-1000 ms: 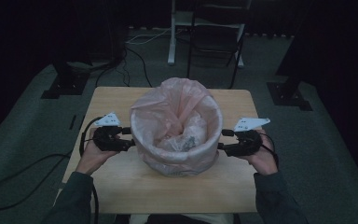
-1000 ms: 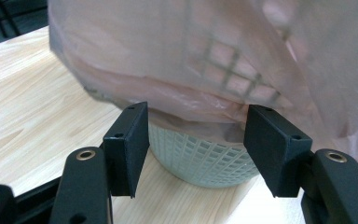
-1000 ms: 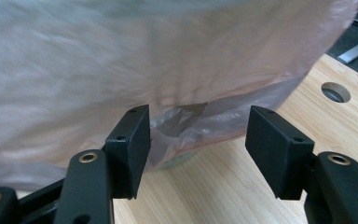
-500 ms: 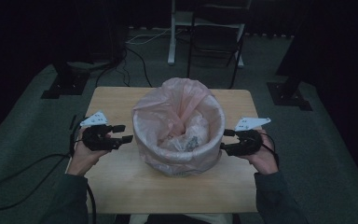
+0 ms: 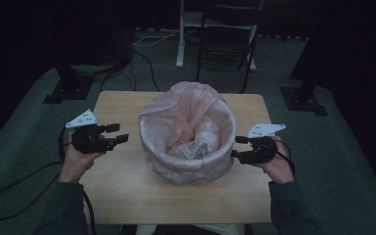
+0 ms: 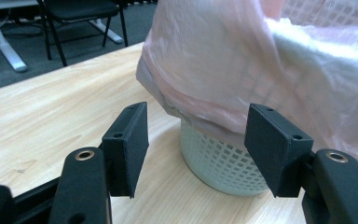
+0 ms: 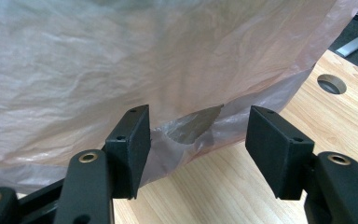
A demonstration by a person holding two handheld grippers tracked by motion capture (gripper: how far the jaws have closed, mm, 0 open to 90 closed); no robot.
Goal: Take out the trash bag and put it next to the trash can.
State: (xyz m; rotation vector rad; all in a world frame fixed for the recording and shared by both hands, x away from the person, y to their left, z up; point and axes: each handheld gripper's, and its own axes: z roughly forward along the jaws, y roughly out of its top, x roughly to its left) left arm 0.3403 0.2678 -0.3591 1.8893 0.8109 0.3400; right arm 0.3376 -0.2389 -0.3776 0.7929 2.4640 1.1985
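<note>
A pink bin liner (image 5: pixel 186 117) drapes over a white mesh wastebasket (image 6: pixel 221 163) at the middle of the wooden bench (image 5: pixel 127 196), its skirt hanging loose, likely ready for pulling off. The right gripper (image 5: pixel 236 147) sits against the bag's hem, fingers spread, gripping nothing. The left gripper (image 5: pixel 119 133) stands clear, fingers apart and empty. Beyond lie dark carpet, cables and a chair (image 5: pixel 227 36).

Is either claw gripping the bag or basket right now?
No. Left claw and right claw are both open, apart from the pink bag.
</note>
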